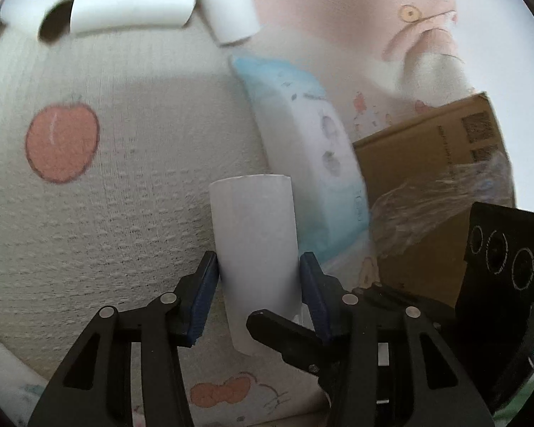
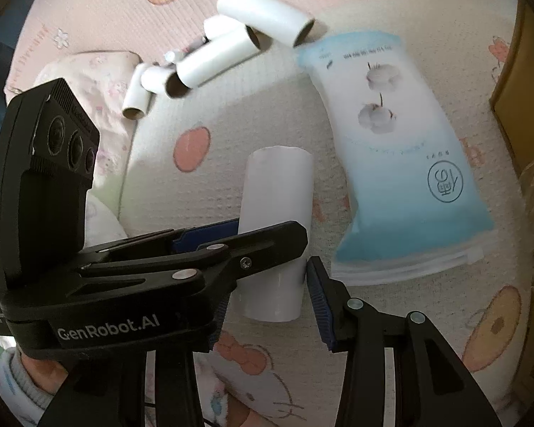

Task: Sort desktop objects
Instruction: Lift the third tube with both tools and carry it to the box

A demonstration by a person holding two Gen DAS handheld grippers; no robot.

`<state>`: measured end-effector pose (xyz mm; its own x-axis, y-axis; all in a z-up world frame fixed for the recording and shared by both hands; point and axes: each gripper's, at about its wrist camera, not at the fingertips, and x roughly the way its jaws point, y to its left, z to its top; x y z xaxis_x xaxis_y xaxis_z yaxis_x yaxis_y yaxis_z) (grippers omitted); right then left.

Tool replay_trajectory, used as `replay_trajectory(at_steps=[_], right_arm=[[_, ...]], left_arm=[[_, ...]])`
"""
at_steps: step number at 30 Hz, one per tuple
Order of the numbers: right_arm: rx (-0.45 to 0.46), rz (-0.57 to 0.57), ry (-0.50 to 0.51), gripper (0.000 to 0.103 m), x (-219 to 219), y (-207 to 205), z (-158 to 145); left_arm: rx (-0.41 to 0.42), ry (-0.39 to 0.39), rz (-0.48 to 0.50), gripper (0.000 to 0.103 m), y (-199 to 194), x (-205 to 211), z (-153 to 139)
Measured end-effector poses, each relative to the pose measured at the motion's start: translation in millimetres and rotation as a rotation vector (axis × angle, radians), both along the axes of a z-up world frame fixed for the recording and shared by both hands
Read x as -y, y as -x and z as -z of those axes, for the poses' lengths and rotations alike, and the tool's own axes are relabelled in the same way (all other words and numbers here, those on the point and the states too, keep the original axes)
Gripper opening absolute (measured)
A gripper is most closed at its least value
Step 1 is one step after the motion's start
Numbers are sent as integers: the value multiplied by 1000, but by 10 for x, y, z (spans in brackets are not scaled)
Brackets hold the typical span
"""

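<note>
A white paper roll [image 1: 256,238] stands between the blue pads of my left gripper [image 1: 258,277], which is shut on it above the bedspread. In the right wrist view the same roll [image 2: 276,213] shows with the left gripper [image 2: 210,249] crossing in front of it. My right gripper [image 2: 267,295] is around the roll's lower end, its right pad [image 2: 320,302] a little apart from the roll, so it looks open. A blue and white tissue pack [image 2: 402,149] lies just right of the roll; it also shows in the left wrist view [image 1: 313,156].
Several white rolls [image 2: 231,46] lie in a heap at the far side, also in the left wrist view [image 1: 131,7]. A cardboard box [image 1: 430,185] with clear plastic wrap [image 1: 438,199] stands at the right. A pink pillow [image 2: 89,82] lies at the left.
</note>
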<state>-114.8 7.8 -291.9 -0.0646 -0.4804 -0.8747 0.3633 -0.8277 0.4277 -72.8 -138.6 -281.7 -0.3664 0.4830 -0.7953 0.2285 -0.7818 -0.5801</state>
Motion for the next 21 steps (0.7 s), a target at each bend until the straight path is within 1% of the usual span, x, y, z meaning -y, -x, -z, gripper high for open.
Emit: replay_trajectory(at_steps=[4,6,7,9,12,14,17,20,21], right_arm=[[-57,-3,65,40,-109,-72,-213],[-100,-12,93,40,-162,-114,-359],[-127,-19,102,40,-183,-136,-433],[-169,-34,118,40,-220,-164,-568],[-215,-50,132,40,-282,-163,-736],[-244,-49,139,40,-324,-161,-840],[-314,-55,117,40,-388,-175,-1009],[-364,-55,104,40,-481,-180,-1180],[-375,-51,103,40,-444,-183,-1204]], left_arm=[[-62,-16,-9,51,-42,-4,-287],[-100,-2,6,51,-44,-10,-449],[-116,13,13,51,59,-89,-533],[-154,63,47,51,84,-167,-701],[-219,165,106,51,100,-332,-980],[-256,215,138,51,144,-495,-1129],[-293,245,166,51,185,-638,-1294],[-332,280,196,51,204,-774,-1448],[-343,291,206,51,208,-814,-1499]])
